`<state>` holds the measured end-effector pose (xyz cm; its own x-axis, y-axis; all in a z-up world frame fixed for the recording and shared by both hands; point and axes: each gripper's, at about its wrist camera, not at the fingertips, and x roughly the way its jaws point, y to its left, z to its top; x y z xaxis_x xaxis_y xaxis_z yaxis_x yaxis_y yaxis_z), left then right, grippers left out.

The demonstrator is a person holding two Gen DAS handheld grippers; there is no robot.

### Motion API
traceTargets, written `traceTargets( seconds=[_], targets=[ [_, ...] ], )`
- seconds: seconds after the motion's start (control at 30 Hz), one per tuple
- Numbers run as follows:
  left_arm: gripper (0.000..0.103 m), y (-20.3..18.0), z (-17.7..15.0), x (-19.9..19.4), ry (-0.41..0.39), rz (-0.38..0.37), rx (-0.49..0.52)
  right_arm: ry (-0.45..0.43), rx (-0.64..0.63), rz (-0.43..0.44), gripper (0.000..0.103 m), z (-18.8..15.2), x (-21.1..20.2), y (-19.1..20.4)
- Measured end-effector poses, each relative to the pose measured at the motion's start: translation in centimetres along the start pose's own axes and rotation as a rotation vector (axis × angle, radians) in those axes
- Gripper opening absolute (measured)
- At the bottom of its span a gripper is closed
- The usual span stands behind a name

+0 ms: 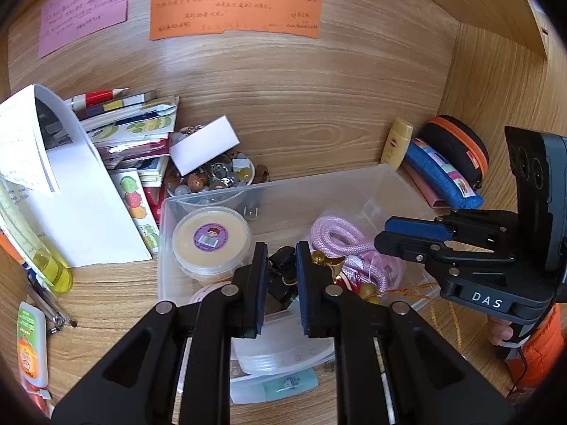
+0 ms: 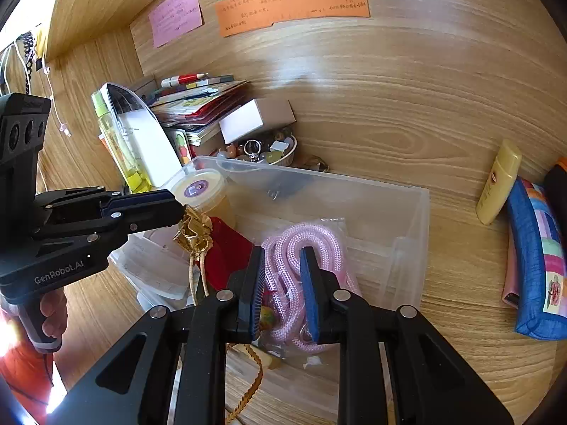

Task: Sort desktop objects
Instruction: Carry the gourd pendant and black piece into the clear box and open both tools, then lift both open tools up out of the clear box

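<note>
Two hand-held grippers meet over a clear plastic bin [image 1: 354, 184] on a cluttered wooden desk [image 1: 319, 113]. The left gripper [image 1: 280, 283] is clenched at its tightest, its tips over a small black object in the bin; whether it grips that object cannot be told. The right gripper [image 2: 281, 290] is nearly closed, its pads straddling a coil of pink rope [image 2: 304, 237] lying inside the bin. A round lidded tub [image 1: 211, 235] sits in the bin's far left corner, a yellow bottle [image 1: 397, 143] stands beyond it.
</note>
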<state>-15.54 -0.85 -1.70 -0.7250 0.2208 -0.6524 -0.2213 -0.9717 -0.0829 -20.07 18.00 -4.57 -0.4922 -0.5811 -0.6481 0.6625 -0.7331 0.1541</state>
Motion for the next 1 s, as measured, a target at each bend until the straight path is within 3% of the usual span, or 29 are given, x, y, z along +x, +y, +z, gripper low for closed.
traceTargets(
  seconds=[0.17, 0.3, 0.53, 0.6, 0.7, 0.83, 1.0],
  targets=[
    [0.016, 0.5, -0.1, -0.6, -0.002, -0.01, -0.021, -0.004, -0.004, -0.005, 0.025, 0.0, -0.2, 0.1],
    [0.035, 0.8, -0.1, -1.3, -0.016, -0.006, -0.033, -0.021, -0.006, -0.012, 0.035, 0.0, -0.6, 0.3],
    [0.043, 1.1, 0.4, -3.6, -0.065, 0.044, -0.037, -0.051, -0.02, -0.04, 0.049, 0.3, -1.3, 0.7],
    [0.057, 1.0, 0.4, -4.3, -0.081, 0.066, -0.03, -0.056, -0.018, -0.047, 0.053, 0.5, -1.6, 0.7],
    [0.066, 0.6, 0.2, -5.5, -0.116, 0.095, -0.014, -0.067, -0.019, -0.063, 0.061, 0.7, -2.1, 0.8],
    [0.072, 0.0, -0.1, -6.8, -0.142, 0.114, 0.003, -0.087, -0.037, -0.106, 0.08, 0.8, -3.5, 1.4],
    [0.086, -0.5, -0.8, -8.5, -0.163, 0.112, 0.0, -0.103, -0.061, -0.138, 0.084, 0.7, -5.6, 2.6]
  ],
)
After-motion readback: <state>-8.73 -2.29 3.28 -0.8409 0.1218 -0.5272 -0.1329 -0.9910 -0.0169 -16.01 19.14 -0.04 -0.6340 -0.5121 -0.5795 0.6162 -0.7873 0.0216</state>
